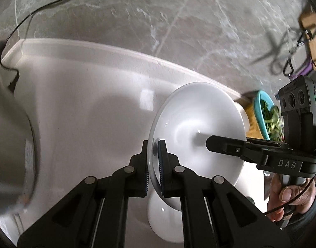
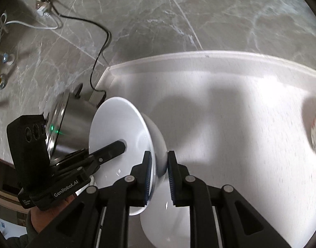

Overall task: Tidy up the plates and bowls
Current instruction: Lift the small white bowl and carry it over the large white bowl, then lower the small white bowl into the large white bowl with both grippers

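You have both grippers clamped on opposite rims of the white bowl [image 1: 197, 128] — left gripper [image 1: 155, 161], right gripper [image 2: 160, 163] — steadying it tilted above the white counter [image 2: 240, 124].

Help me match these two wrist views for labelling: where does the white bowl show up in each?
Left wrist view: the white bowl sits right of centre, its rim pinched in the left tool.
Right wrist view: the bowl is left of centre, its rim and wall pinched in the right tool.
Shared landmark: the raised edge of the white table against the grey marble floor.
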`<act>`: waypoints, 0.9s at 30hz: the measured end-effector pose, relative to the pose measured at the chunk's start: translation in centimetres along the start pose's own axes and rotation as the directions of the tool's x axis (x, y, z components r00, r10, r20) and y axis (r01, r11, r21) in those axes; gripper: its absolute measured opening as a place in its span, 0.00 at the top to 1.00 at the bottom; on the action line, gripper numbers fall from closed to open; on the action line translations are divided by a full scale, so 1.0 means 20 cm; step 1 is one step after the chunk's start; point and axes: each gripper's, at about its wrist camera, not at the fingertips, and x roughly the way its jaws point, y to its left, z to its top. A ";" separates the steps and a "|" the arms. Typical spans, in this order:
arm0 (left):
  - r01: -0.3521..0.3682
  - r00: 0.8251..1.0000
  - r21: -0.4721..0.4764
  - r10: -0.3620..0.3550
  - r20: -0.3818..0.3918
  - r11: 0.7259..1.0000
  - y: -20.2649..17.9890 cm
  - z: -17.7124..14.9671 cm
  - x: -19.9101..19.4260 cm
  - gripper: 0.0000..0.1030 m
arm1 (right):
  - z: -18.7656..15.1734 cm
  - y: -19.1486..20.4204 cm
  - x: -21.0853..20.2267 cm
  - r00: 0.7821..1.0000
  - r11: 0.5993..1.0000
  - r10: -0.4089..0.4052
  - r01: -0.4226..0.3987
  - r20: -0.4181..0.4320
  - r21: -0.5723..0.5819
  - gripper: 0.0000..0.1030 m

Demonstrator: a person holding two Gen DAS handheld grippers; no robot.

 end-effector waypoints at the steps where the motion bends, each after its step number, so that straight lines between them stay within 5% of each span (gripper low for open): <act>1: -0.003 1.000 -0.001 0.003 -0.009 1.000 -0.02 -0.06 0.00 0.94 | -0.03 -0.01 -0.01 1.000 1.000 -0.001 0.001 -0.004 0.002 0.83; 14: -0.020 0.997 -0.034 0.017 -0.075 0.999 -0.13 -0.46 0.07 0.94 | -0.32 -0.13 -0.01 0.997 0.999 0.006 -0.004 -0.078 0.031 0.83; 27: -0.054 0.992 -0.015 0.052 -0.116 0.998 -0.17 -0.61 0.19 0.93 | -0.42 -0.18 0.06 0.992 0.999 -0.037 0.040 -0.117 0.022 0.84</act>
